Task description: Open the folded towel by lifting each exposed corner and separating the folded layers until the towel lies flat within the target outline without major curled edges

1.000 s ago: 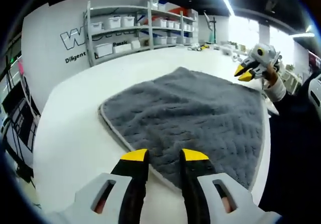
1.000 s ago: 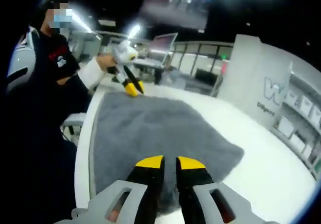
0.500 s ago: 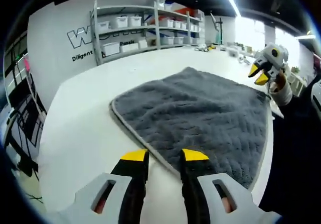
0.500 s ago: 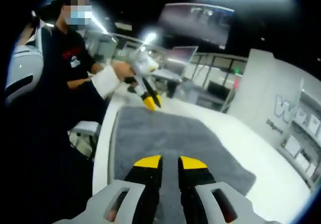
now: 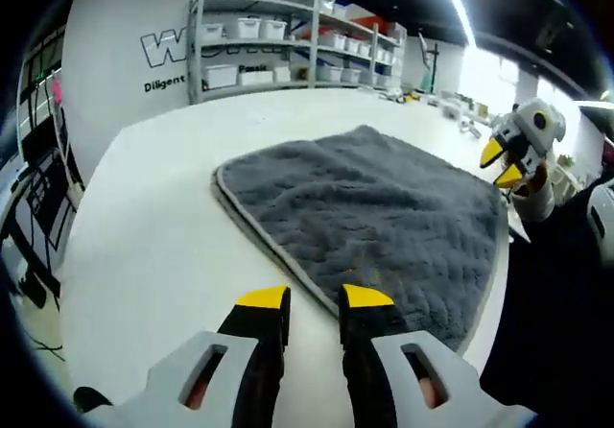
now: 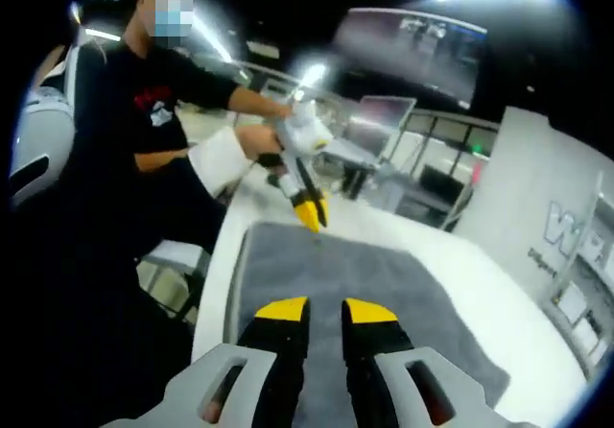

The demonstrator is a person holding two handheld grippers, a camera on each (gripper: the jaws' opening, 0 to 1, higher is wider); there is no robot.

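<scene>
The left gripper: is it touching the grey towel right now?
Apart. In the left gripper view the left gripper hangs with empty jaws, white table showing between its tips and the grey towel.

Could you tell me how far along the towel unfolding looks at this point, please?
Mostly done, it seems: the grey towel lies spread open on the white table, its pale edge showing no big curl. In hand: nothing; the left gripper and right gripper hover empty. Left: checking against the outline, which I can't make out.
</scene>
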